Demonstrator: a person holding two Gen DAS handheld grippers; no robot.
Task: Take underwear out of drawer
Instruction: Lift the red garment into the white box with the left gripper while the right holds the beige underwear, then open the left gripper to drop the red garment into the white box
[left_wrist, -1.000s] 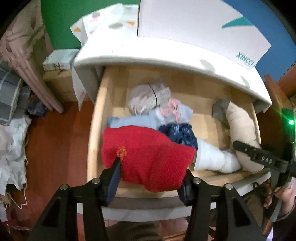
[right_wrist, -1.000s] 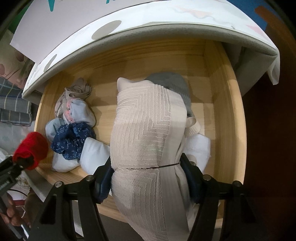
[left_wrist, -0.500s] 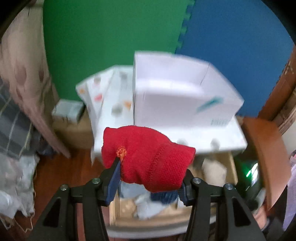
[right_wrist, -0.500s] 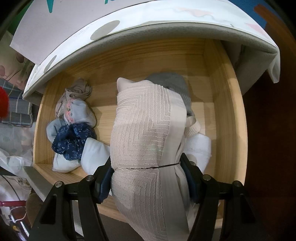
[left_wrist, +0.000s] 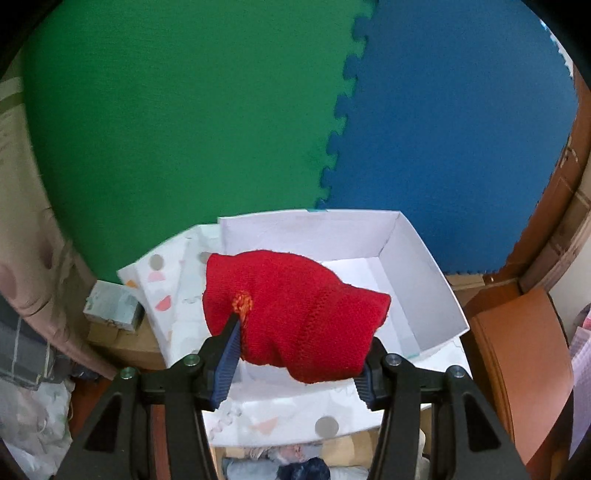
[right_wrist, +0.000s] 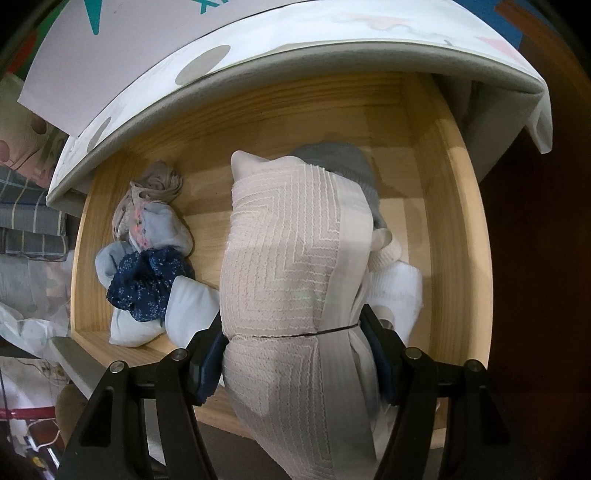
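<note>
Left gripper (left_wrist: 295, 354) closed on a red knitted garment (left_wrist: 295, 314), its blue pads pressing the bundle from both sides; a small orange patch of yarn sits just above the left pad. The red piece is out of the drawer, held in the air in front of an open white cardboard box (left_wrist: 417, 266) that stands on the white, spot-patterned top of the cabinet (left_wrist: 280, 424). Behind the box, green and blue foam mats (left_wrist: 184, 129) interlock along a toothed seam on the wall. At the bottom edge of the left wrist view, a strip of the drawer shows beneath the cabinet top, with pale and dark blue cloth in it. Right gripper (right_wrist: 295, 350) pointing steeply down into the wooden drawer (right_wrist: 454, 229), jaws clamped on a rolled beige garment (right_wrist: 288, 258) with a raised chevron weave and a smooth band along one side; a thin dark thread runs across the roll at the level of the pads. Whether the roll rests on the drawer floor or hangs clear of it cannot be told. Still in the drawer: a grey piece (right_wrist: 340, 166) behind the roll, a white ribbed piece (right_wrist: 399, 288) beside it to the right, and at the left a cluster of light blue cloth (right_wrist: 159, 232), a navy piece with small white flecks (right_wrist: 147, 280) and a taupe bundle (right_wrist: 155, 184).
</note>
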